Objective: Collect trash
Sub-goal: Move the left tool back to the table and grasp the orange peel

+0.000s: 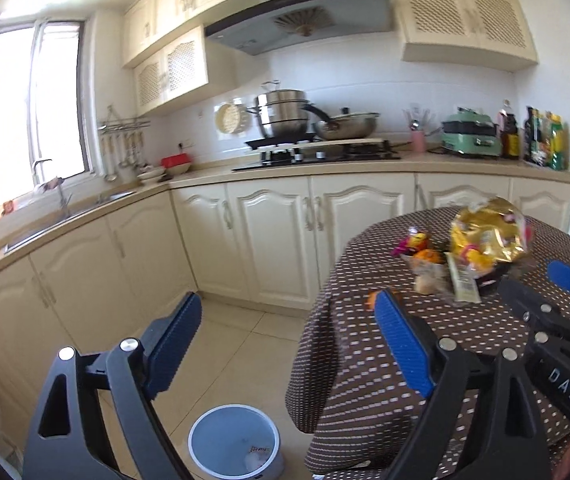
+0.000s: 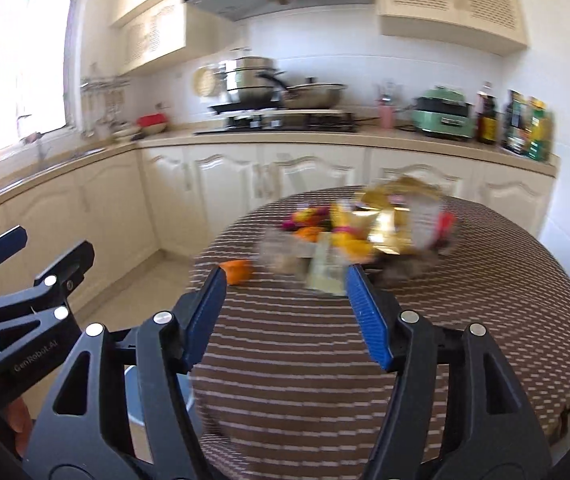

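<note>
Left wrist: crumpled gold wrapper (image 1: 489,232) amid trash.

Your right gripper (image 2: 285,312): blue-padded jaws apart, nothing between them, lower centre of frame.
Your left gripper (image 2: 41,256): black, at the left edge.
Round table in brown dotted cloth (image 2: 465,320): centre right.
Pile of gold and clear wrappers (image 2: 385,228): blurred, on the table's far part.
Small orange piece (image 2: 239,270): just left of the pile.
</note>
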